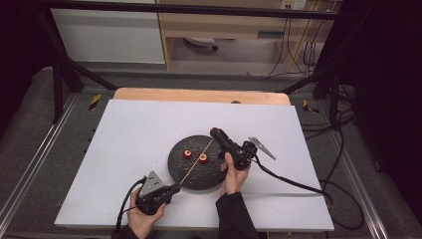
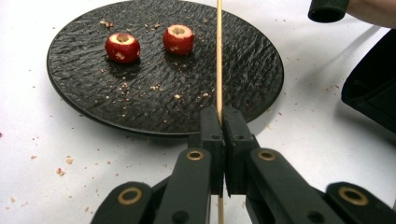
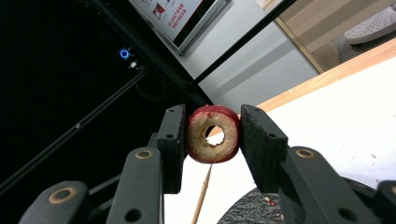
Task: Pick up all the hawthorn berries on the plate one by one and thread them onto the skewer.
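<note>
While the left gripper point(image 2: 219, 126) at lower left clenches a skewer point(image 2: 218, 56) slanting over the plate point(image 1: 195, 172) at centre, the right gripper point(image 3: 212, 135), right of centre, grips a cored fruit point(image 3: 213, 134).

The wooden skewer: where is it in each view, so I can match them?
High view: wooden skewer crosses the black plate diagonally.
Left gripper view: runs straight up from the shut jaws.
Right gripper view: tip below the held cored fruit.
Shared landmark: the black plate.
</note>
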Demonstrator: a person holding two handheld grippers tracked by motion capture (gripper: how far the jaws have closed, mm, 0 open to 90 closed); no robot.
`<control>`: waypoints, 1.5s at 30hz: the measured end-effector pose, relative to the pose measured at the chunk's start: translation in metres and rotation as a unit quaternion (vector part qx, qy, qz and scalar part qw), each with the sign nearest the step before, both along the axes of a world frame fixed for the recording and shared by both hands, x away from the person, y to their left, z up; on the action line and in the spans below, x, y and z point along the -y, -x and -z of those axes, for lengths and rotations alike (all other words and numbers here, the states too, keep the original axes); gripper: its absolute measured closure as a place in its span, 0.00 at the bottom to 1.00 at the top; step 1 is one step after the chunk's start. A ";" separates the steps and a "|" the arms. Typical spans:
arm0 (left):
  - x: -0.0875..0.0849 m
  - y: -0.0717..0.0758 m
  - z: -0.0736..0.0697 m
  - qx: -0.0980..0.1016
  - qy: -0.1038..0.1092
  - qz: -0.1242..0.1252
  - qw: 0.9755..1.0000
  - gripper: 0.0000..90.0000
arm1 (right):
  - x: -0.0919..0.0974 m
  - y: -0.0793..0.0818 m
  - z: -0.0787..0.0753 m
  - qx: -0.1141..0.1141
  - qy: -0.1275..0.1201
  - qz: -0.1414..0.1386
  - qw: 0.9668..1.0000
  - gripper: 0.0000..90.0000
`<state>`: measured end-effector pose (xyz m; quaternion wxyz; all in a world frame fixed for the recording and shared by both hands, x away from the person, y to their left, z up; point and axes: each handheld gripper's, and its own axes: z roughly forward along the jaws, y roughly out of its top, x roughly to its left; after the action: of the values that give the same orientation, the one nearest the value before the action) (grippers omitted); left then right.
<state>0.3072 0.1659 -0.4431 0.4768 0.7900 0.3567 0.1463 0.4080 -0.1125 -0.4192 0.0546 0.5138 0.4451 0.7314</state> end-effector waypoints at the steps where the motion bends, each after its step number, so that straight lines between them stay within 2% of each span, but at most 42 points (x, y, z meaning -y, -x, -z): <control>1: 0.000 0.000 0.000 0.002 0.000 -0.001 1.000 0.98 | 0.000 0.000 0.000 0.001 -0.001 -0.001 1.000 0.70; 12: 0.001 0.000 0.000 0.001 0.010 -0.008 1.000 0.98 | 0.000 0.000 0.000 -0.002 -0.005 -0.002 1.000 0.70; 16: 0.007 0.000 -0.001 0.003 0.015 -0.012 1.000 0.98 | -0.001 0.000 0.001 -0.001 -0.013 -0.003 1.000 0.70; 25: 0.020 -0.002 -0.004 -0.001 0.024 -0.031 0.999 0.98 | -0.003 0.001 0.005 -0.002 -0.012 -0.003 1.000 0.70; 34: 0.028 -0.010 -0.010 -0.009 0.034 -0.038 0.999 0.98 | -0.005 0.005 0.007 -0.001 -0.010 -0.004 1.000 0.70; 38: 0.033 -0.013 -0.014 -0.004 0.038 -0.038 0.999 0.98 | -0.003 0.006 0.005 0.000 -0.006 -0.012 1.000 0.70; 45: 0.039 -0.023 -0.018 -0.007 0.037 -0.037 0.999 0.98 | -0.005 0.009 0.007 -0.001 0.003 -0.015 1.000 0.70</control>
<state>0.3297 0.1271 -0.4256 0.4973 0.7593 0.3939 0.1447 0.3986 -0.1080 -0.4262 0.0447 0.5079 0.4546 0.7304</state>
